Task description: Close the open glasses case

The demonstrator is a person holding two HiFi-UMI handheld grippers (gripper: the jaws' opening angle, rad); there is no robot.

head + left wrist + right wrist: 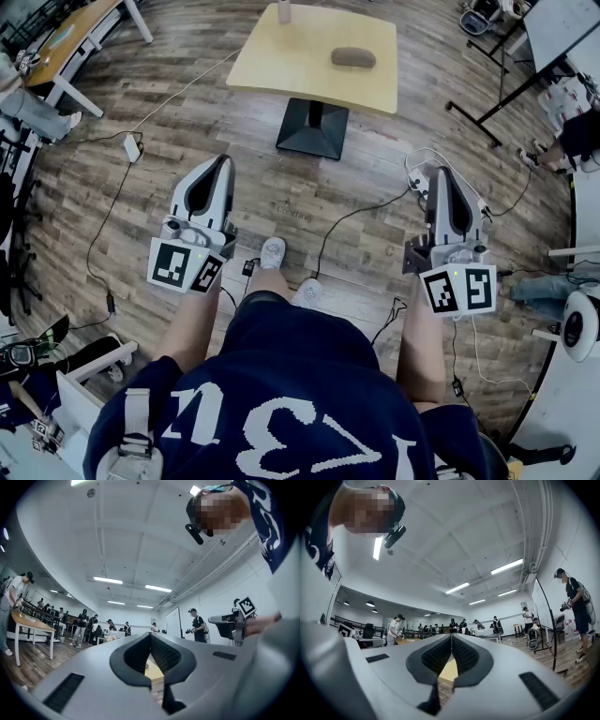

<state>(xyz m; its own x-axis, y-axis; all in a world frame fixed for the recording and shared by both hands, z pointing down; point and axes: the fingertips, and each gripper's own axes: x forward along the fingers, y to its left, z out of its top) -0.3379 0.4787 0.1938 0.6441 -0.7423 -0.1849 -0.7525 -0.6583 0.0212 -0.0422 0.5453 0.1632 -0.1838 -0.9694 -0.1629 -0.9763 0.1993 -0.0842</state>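
Observation:
A dark brown glasses case [353, 57] lies on the right part of a light wooden table [281, 66], well ahead of me. From here it shows as a low rounded lump with no raised lid visible. My left gripper [220, 161] and my right gripper [439, 173] are held over the floor, far short of the table, both pointing toward it. In the left gripper view the left gripper's [150, 634] jaws meet at their tips with nothing between them. The right gripper's [451, 635] jaws also meet, with nothing between them, in the right gripper view. A strip of the yellow table shows through each gap.
A pale upright object [284, 11] stands at the table's far edge. The table rests on a black base [312, 128]. Cables and a white power box [132, 147] lie on the wood floor. Other desks stand at left, a black stand [497, 94] at right, and people are around the room.

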